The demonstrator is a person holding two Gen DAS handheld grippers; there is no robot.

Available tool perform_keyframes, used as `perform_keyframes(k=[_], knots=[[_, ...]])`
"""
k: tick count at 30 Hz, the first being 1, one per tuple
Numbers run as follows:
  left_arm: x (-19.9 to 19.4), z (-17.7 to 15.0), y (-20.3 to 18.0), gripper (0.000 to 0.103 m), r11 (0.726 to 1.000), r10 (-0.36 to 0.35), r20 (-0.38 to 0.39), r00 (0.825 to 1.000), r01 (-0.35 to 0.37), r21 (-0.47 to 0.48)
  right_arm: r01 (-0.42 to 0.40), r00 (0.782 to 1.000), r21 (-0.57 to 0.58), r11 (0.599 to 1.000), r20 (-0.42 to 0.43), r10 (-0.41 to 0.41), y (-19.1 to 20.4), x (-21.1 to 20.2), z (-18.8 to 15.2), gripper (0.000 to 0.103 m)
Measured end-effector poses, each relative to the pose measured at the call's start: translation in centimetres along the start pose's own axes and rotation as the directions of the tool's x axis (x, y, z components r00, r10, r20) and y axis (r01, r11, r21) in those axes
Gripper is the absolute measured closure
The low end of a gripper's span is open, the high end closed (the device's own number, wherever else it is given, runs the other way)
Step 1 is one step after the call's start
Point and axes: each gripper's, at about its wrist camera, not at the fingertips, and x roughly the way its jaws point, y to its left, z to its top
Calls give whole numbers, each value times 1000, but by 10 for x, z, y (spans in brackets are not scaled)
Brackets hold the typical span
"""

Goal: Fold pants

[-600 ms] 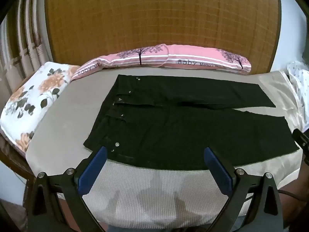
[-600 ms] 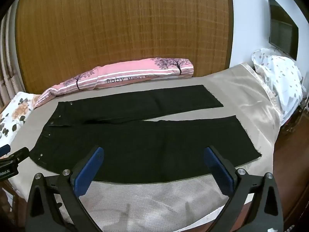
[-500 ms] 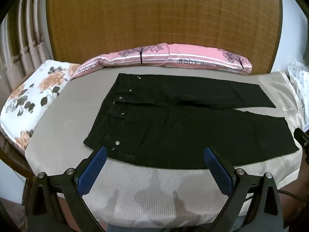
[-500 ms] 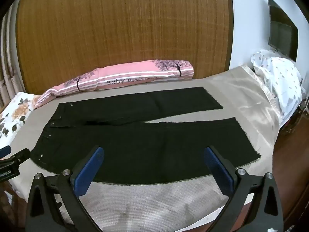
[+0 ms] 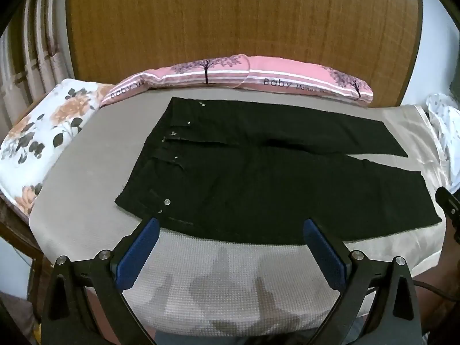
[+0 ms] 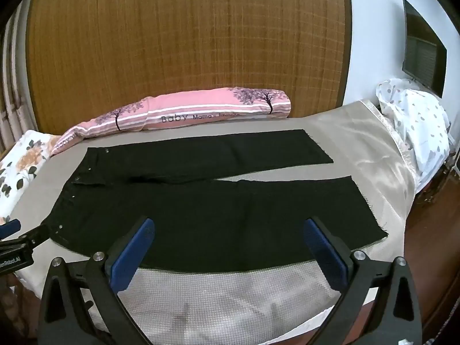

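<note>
Black denim pants point(image 5: 258, 178) lie flat on the beige-covered bed point(image 5: 86, 201), long axis left-right, waistband nearer left gripper point(image 5: 230, 244), hems nearer right gripper point(image 6: 230, 244); both gape empty, just short of near edge.

Both wide-open hand-held grippers have eased back and up slightly: the flat black pants point(image 5: 258, 178) now lie a little farther ahead of the left gripper point(image 5: 230, 251) and right gripper point(image 6: 230, 250).

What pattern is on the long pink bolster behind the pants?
Purple trees, white stripes and "Baby" lettering on the pink bolster; clearest in the right wrist view.
</note>
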Motion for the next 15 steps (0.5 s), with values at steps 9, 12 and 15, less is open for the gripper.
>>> perform_keyframes(k=[9,12,15], knots=[[6,-4,-1,3,1000,4,-16,1000,-4,8,1,1000,6,1000,-18,-1,0,8,-2,0],[7,-7,-1,3,1000,6,-21,1000,-5,17,-1,1000,9,1000,-21,1,-2,10,-3,0],[9,-6,-1,3,1000,8,-31,999,-7,21,0,1000,9,1000,-23,0,-3,11,-5,0]])
